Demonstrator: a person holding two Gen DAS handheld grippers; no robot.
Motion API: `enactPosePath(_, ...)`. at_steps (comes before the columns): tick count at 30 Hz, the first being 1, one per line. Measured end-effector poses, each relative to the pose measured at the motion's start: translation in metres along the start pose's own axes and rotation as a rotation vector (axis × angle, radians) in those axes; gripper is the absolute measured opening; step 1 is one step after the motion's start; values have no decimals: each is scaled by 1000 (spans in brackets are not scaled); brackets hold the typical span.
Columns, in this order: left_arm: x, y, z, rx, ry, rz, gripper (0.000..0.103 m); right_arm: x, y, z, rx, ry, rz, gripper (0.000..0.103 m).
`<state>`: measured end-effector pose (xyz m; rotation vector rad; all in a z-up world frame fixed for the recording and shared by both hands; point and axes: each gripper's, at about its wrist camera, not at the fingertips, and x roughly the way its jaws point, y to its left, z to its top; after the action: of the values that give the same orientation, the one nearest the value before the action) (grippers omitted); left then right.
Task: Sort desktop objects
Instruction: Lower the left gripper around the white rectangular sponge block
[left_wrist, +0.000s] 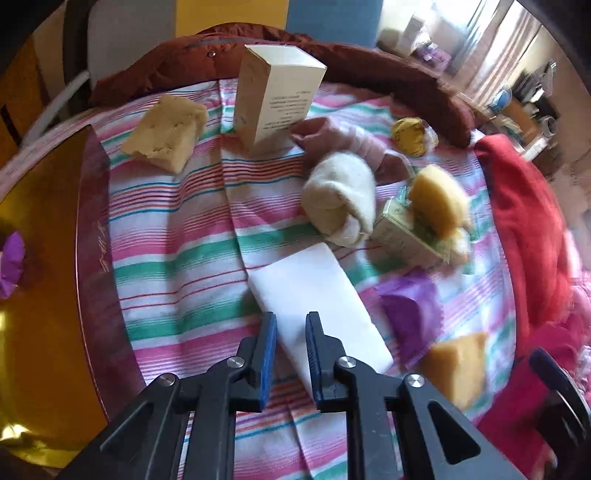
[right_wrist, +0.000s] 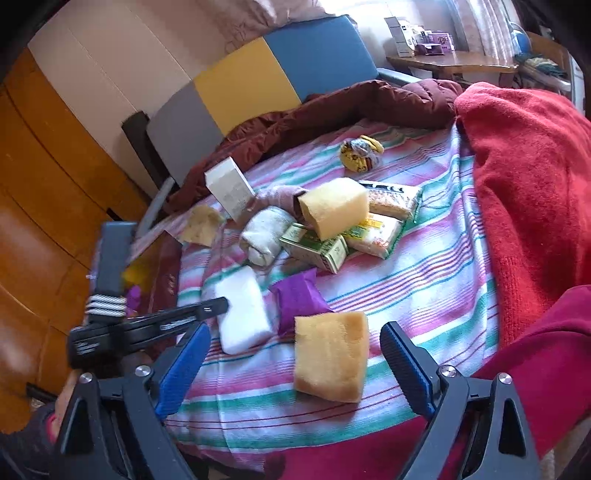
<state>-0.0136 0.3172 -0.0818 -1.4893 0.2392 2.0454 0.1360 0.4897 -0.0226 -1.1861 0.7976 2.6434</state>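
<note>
Striped cloth (right_wrist: 424, 266) carries scattered sponges; left gripper (left_wrist: 291, 319) closed and empty over white block (left_wrist: 317, 295), right gripper (right_wrist: 293, 341) spread wide.

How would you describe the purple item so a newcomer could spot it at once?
Start at the striped cloth covering the table. Near its front lies a white rectangular foam block, and right of it a tan sponge block. The small crinkled purple packet lies between them, the only purple, shiny-wrapped thing on the cloth.
</note>
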Motion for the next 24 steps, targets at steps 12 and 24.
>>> enactPosePath(12, -7, 1, 5, -96, 48, -96, 50, 15, 16, 16, -28, 64, -50, 92)
enactPosePath(24, 31, -31, 33, -113, 99, 113, 62, 24, -6, 21, 81, 48, 101, 92)
